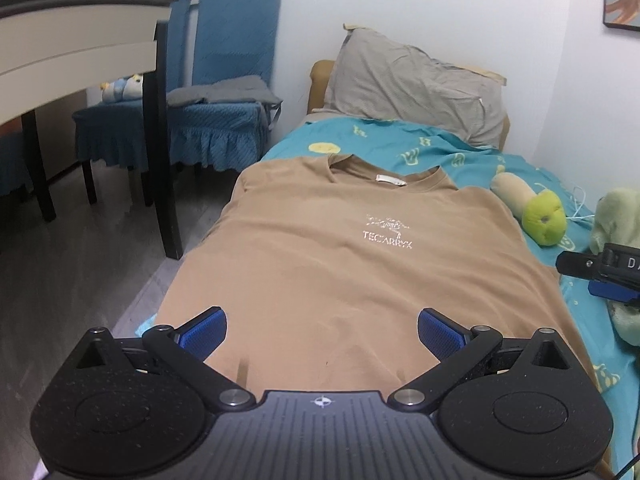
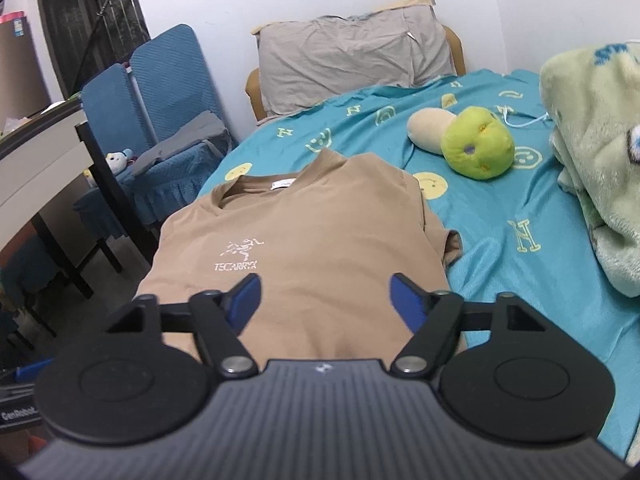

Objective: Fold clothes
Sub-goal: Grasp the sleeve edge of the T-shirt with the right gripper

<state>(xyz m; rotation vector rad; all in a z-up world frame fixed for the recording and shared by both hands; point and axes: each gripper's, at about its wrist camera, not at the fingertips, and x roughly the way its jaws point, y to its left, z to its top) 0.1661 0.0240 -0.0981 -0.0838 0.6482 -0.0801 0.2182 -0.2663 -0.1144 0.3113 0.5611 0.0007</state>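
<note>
On the bed (image 1: 440, 152), tan T-shirt (image 1: 340, 272) hem hidden behind left gripper (image 1: 322, 334), right gripper (image 2: 324, 300), both fingers wide, empty.

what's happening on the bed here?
A person holds a gripper in each hand over a tan T-shirt spread flat, print side up, on the teal bedsheet. The left gripper and right gripper both hang open above the shirt's lower part with nothing between the pads. No fold has been made yet.
</note>
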